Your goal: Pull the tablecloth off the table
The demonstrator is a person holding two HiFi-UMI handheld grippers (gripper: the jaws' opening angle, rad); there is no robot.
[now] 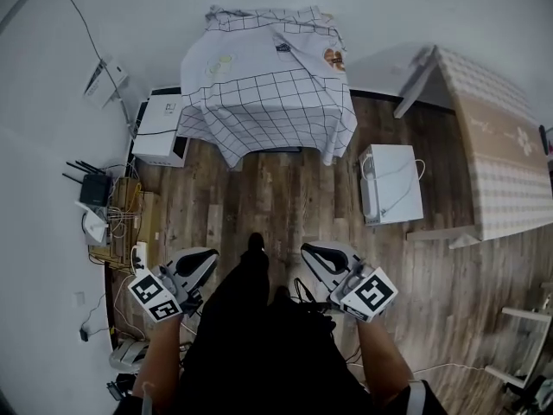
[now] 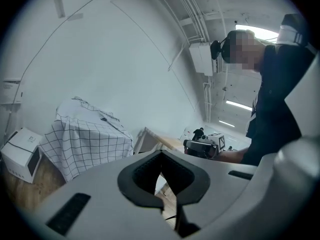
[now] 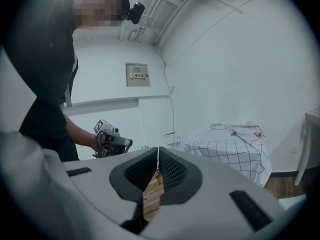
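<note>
Two grippers, both squeezed shut with nothing in them. The left gripper [image 1: 210,255] has its jaws pressed together at the tips in its own view, with only floor showing through the gap behind them. The right gripper [image 1: 308,251] looks the same, pads meeting in a thin line. The person holds them low, one on each side of their dark clothes [image 1: 251,335], pointing toward the far wall. The tablecloth [image 1: 268,93], white with a black grid, is draped over a small table against that wall, well apart from both grippers, with a stretch of wooden floor [image 1: 285,197] in between. It hangs down on every side I can see and hides the table completely. The top of the cloth is a bit rumpled, and there are a couple of small things near its back right corner that I can't make out. One white box [image 1: 160,124] sits just beside the table on the left, right up against the cloth's hem. Another white box [image 1: 393,184] is on the floor to the right, near but apart. Further right there's a bigger table with a beige checked cover [image 1: 501,154]. A router with antennas [image 1: 93,187] sits by the left wall.
</note>
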